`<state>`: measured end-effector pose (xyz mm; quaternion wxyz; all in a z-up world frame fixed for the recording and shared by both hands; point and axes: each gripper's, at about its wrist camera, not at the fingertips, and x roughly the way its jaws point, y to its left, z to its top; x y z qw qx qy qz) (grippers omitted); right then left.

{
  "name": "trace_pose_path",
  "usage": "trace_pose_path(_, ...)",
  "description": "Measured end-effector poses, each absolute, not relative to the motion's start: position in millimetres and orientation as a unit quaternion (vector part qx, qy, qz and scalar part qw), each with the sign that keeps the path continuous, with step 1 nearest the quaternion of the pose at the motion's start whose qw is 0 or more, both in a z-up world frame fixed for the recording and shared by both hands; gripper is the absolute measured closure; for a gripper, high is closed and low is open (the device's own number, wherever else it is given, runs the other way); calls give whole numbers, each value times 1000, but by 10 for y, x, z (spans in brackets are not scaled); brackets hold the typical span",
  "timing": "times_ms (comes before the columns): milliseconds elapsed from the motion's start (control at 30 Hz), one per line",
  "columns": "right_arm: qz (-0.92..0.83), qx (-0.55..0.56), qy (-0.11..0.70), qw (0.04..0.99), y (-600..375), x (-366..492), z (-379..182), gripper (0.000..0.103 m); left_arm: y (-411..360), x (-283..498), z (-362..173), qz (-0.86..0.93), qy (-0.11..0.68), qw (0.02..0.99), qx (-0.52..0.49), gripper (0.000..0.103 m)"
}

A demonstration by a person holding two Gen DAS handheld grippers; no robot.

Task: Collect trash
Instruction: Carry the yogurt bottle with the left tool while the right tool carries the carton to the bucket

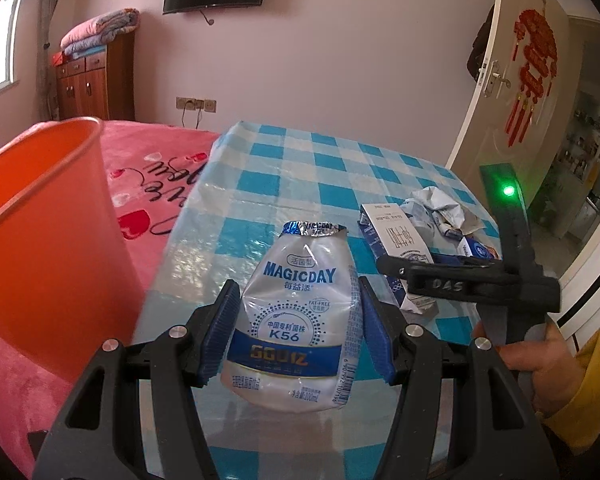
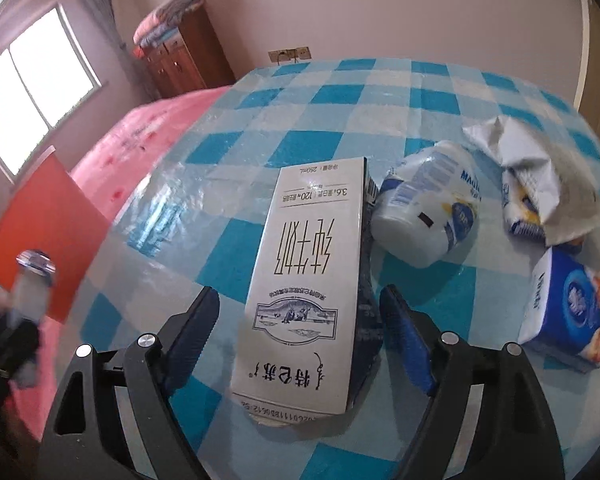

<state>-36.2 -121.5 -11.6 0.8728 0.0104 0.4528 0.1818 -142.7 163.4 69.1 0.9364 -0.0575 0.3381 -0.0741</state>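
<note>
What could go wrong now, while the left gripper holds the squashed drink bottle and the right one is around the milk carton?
1. The squashed bottle is soft and crumpled, so it may slip from the left gripper before reaching the orange bin.
2. The right gripper straddles the milk carton but looks open; lifting now would likely leave it behind.
3. A second bottle lies close beside the carton and may get knocked and roll.

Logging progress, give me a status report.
Left gripper shut on bottle, beside bin. Right gripper open, straddling carton. Nothing in the way.
</note>
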Motion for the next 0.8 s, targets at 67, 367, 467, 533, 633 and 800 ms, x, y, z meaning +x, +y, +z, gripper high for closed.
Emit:
trace_pose_path(67,178,-4,453,873,-1203,-354,-118,37,1668,-1454,721,-74,333,938,-59,43)
trace_pose_path(367,195,7,456,868,-1189,-439,55,38,1835,-1574,843,-71,308,946,-76,43)
trace_pose_path(467,218,27,448,866,-1109,-472,241,38,1876,-1616,936,-73,293,950,-81,43)
trace_pose_path(533,235,36,443,864,-1008,-482,382,44,1931,-1653,1033,-71,278,954,-84,43)
trace_pose_path(633,273,45,443,853,-766,-461,628,90,2028,-1718,1176,-62,256,961,-85,43)
trace_pose_path(800,289,-1,427,856,-353,-519,795,88,2318,-1773,1322,-26,233,967,-98,43)
